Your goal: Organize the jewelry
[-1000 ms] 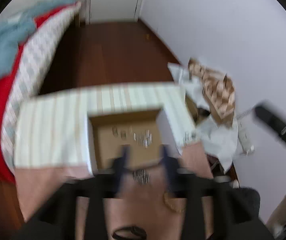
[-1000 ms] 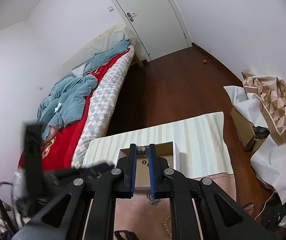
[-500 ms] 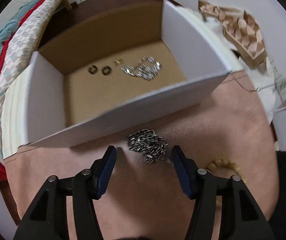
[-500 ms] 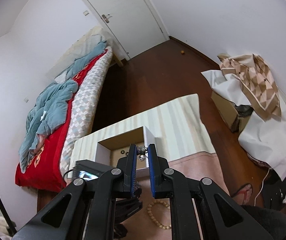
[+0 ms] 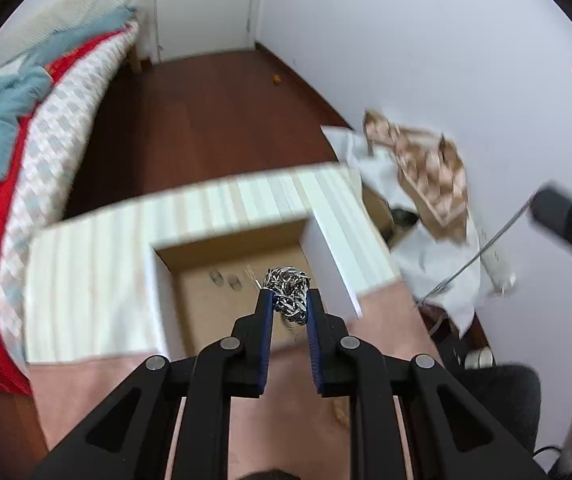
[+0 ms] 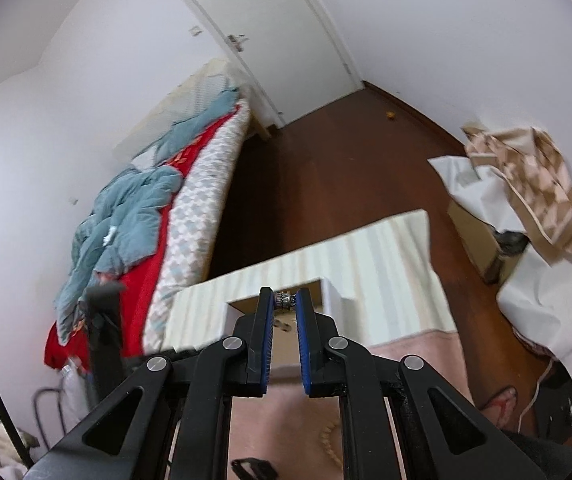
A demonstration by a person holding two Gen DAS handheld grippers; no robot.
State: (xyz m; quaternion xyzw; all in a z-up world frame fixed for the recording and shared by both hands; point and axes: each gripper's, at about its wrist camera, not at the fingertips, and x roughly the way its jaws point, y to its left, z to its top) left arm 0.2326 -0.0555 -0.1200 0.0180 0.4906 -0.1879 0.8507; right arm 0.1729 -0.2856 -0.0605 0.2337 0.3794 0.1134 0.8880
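Note:
My left gripper (image 5: 289, 300) is shut on a bunched silver chain (image 5: 288, 290) and holds it up over the open cardboard box (image 5: 221, 296). Two small dark rings (image 5: 225, 279) lie on the box floor. My right gripper (image 6: 284, 299) is shut on a small silver beaded piece (image 6: 284, 299), held above the same box (image 6: 332, 294). A beaded bracelet (image 6: 326, 438) lies on the pink cloth (image 6: 406, 364) near me. The left gripper shows blurred at the left of the right wrist view.
The box stands on a striped mat (image 5: 85, 272) on the table. A bed (image 6: 133, 216) with a red cover and blue blanket is at left. Boxes under white and patterned cloth (image 5: 426, 176) stand at right by the wall. A black microphone (image 5: 566, 220) reaches in from the right.
My left gripper closed on the silver chain that lay on the pink cloth in front of the box, and lifted it over the box. My right gripper stays shut, shifted slightly.

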